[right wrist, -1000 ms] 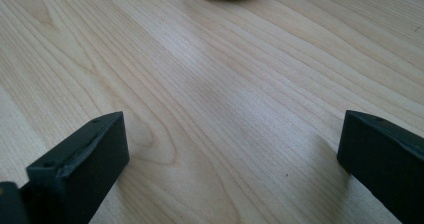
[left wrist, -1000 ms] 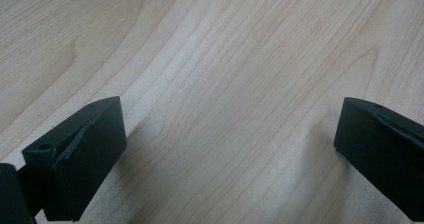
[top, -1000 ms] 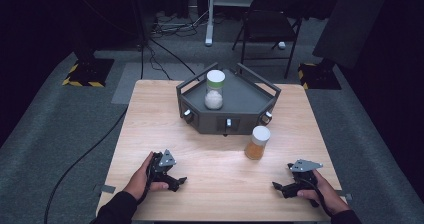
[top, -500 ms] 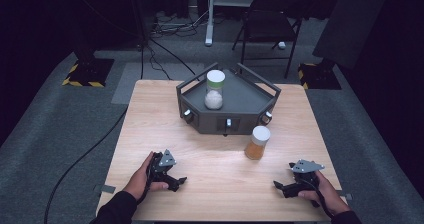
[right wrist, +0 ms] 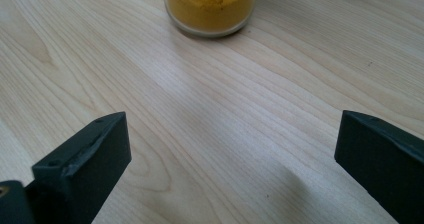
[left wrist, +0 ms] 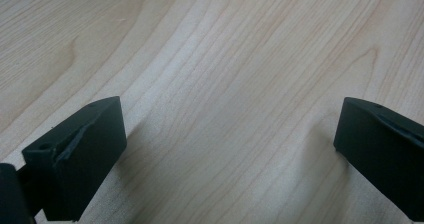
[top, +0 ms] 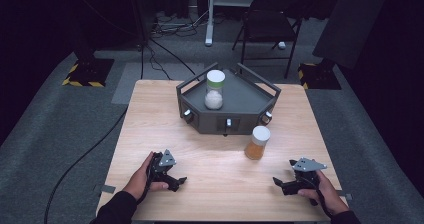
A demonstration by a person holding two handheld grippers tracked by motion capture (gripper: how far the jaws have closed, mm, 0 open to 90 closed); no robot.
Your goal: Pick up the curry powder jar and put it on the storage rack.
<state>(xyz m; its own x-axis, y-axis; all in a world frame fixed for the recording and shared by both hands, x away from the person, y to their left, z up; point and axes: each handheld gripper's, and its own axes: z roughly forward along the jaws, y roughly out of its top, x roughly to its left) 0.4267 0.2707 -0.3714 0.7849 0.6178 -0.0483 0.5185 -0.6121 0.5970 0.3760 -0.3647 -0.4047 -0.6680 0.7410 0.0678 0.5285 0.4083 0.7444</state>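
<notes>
Nearby, orange spice jar [top: 257, 143], right gripper [top: 281, 184] jaws apart

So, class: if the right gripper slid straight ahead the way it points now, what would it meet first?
Most likely the jar of orange powder, standing ahead of the open right gripper, with bare table between; depth is hard to judge.

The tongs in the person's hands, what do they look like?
Both the left tongs and the right tongs are black, with two chunky, blocky jaws. Each carries a grey three-cornered plate on top. The person wears dark long sleeves.
</notes>
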